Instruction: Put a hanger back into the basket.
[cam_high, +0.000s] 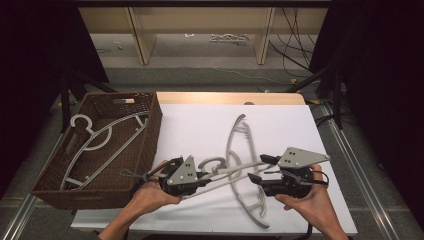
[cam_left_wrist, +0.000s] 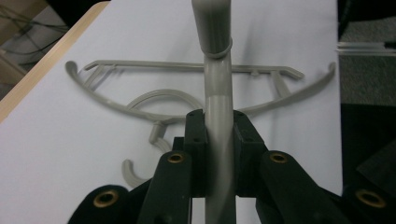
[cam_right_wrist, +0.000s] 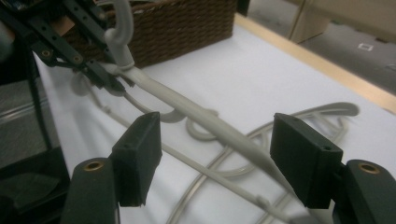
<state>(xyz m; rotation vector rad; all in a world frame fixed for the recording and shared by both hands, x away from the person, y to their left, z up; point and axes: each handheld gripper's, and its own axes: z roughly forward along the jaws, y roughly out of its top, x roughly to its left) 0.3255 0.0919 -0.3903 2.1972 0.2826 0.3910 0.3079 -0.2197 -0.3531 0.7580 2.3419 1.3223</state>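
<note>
Above the white worktop (cam_high: 200, 125), the left gripper (cam_high: 204, 176) clamps a grey hanger (cam_high: 227, 172). Its arm runs rightward between the right gripper's (cam_high: 256, 176) wide-open, empty fingers (cam_right_wrist: 136, 156).

At the top of your frame you have a wooden shelf unit (cam_high: 140, 40), with black cables (cam_high: 292, 30) trailing at upper right.

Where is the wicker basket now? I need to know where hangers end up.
In the high view the wicker basket sits at the table's left edge, just left of the left gripper, with a hanger inside.
</note>
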